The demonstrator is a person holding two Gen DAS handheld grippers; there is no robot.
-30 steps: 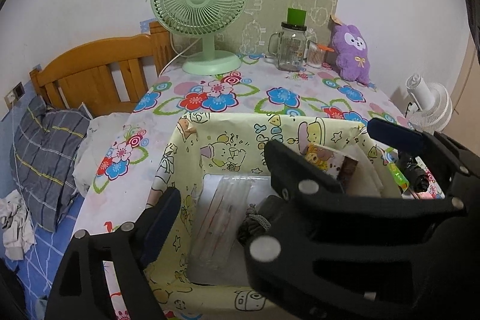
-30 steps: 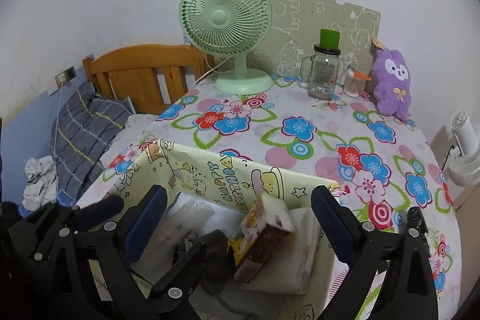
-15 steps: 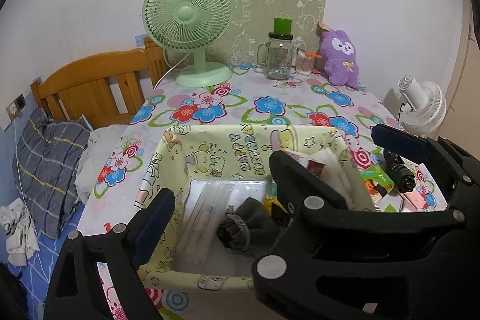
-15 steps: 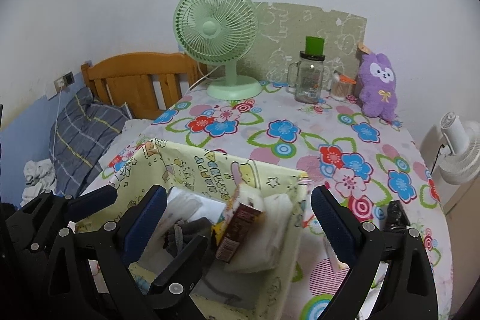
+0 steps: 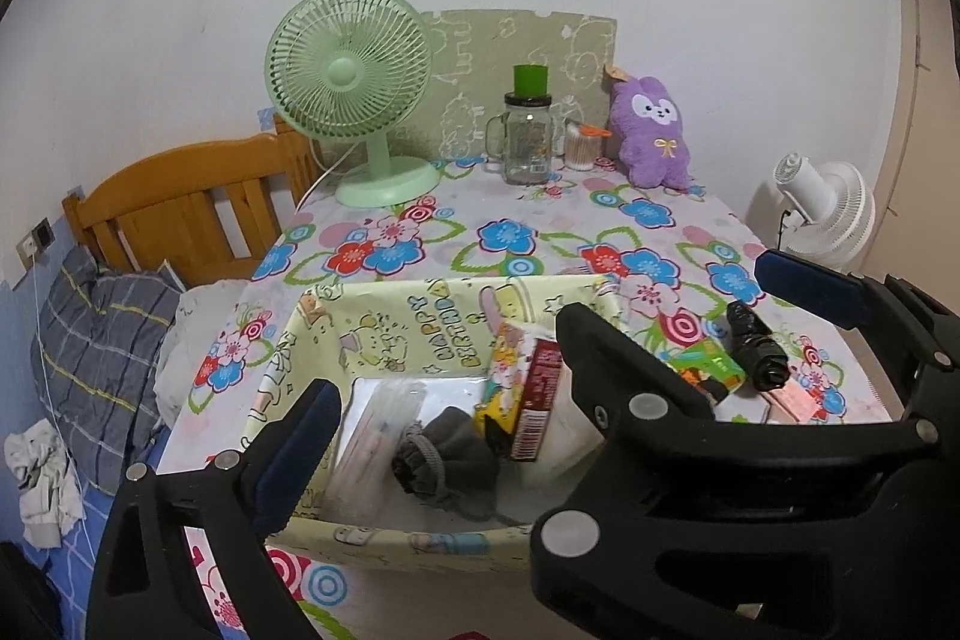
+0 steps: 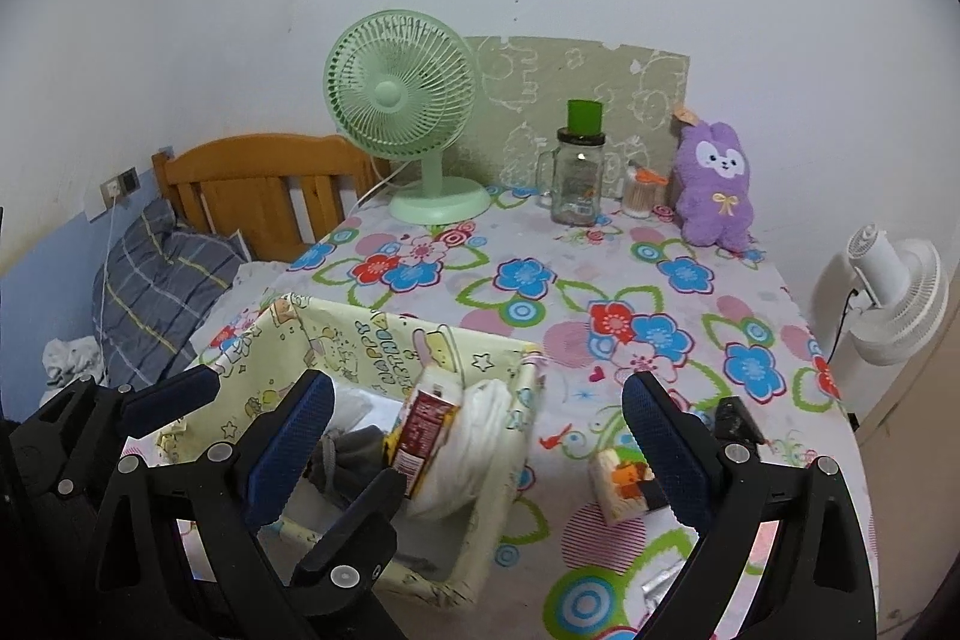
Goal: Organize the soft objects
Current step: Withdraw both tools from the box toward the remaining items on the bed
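Observation:
A yellow cartoon-print fabric box (image 5: 420, 316) (image 6: 360, 334) stands at the near left of the floral table. In it lie a grey knitted glove (image 5: 447, 451) (image 6: 351, 451), a clear packet (image 5: 375, 427), a red and yellow carton (image 5: 522, 394) (image 6: 423, 427) and a white folded cloth (image 6: 480, 436). A purple plush rabbit (image 5: 651, 133) (image 6: 717, 181) sits at the table's far right. My left gripper (image 5: 540, 376) is open and empty above the box. My right gripper (image 6: 474, 448) is open and empty, above the box's right wall.
A green fan (image 5: 354, 88), a glass jar with a green lid (image 5: 528, 133) and a swab pot (image 5: 579, 148) stand at the back. A black object (image 5: 753, 343) and small packets (image 6: 624, 484) lie right of the box. A bed lies left; a white fan (image 6: 894, 298) right.
Both grippers have drawn back and up from the box, still open and empty. More of the table and the items right of the box now show.

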